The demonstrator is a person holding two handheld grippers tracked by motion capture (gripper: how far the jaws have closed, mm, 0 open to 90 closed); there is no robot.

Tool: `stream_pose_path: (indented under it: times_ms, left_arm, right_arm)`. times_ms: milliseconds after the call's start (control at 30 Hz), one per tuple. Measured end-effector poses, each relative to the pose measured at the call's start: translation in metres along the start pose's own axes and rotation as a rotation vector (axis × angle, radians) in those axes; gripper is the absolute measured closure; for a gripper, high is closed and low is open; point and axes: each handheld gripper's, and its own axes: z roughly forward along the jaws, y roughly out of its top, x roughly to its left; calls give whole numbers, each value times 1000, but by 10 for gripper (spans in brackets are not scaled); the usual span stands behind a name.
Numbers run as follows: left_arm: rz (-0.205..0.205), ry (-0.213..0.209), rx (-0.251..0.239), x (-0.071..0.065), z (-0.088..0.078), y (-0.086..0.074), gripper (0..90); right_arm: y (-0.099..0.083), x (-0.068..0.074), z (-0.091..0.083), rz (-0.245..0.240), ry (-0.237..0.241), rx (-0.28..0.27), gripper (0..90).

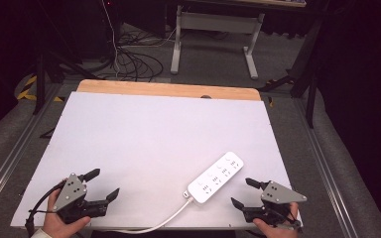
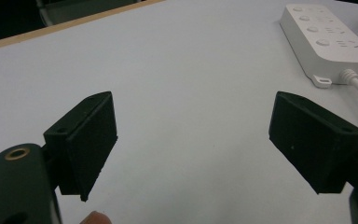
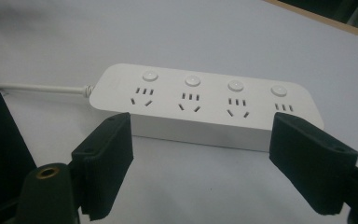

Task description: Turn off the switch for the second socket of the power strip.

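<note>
White table sheet (image 1: 144,144) bare across its far, middle and left areas; free passage there for either gripper. Sole obstacle on the surface: white power strip (image 1: 215,177), lying diagonally at near right, its cord (image 1: 166,218) running toward and off the near edge. Right gripper (image 1: 245,193) sits just beside the strip, jaws spread, the strip's long side directly ahead. Left gripper (image 1: 102,184), jaws apart, well apart from it, bare sheet ahead.

One power strip (image 1: 215,177) with four sockets, and two claws.
</note>
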Motion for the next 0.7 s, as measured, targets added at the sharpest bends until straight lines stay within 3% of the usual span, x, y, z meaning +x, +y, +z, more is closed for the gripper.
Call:
stream_pose_path:
  times_ms: [233,400,700]
  left_arm:
    - [15,20,1,-2,-2,1,158]
    - [56,32,9,-5,-2,1,158]
    - [44,33,4,-4,-3,1,156]
  right_arm:
    - [0,0,0,-13,-4,3,241]
    - [0,0,1,-12,-2,5,246]
    - [2,1,0,-17,-12,18,258]
